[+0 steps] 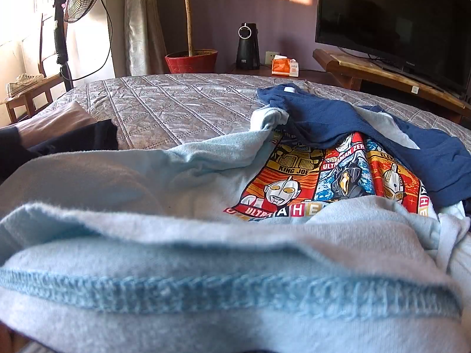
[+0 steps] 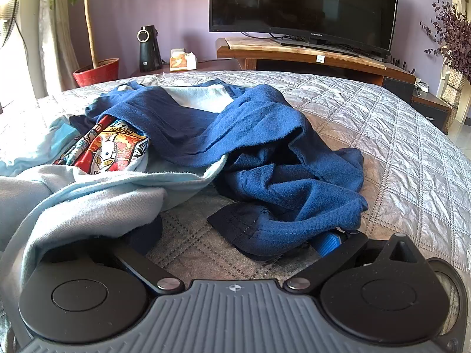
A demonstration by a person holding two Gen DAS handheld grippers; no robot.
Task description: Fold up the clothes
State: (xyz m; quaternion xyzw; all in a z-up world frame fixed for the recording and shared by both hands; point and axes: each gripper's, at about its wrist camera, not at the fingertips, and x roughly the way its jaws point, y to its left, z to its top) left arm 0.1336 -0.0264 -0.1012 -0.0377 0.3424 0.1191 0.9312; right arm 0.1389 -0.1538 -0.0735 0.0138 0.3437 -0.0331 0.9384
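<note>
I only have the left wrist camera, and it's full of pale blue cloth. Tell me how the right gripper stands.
Observer: The right gripper is open, fingers spread wide, with the bedspread showing between them.
Operator: Report what is at its fingers.
Observer: The hem of the dark blue shirt lies over the tip of the blue-padded finger. The pale blue shirt drapes over the other finger.
Operator: Name what stands right of the television.
Observer: A bunch of dried purple leaves in a woven basket.
</note>
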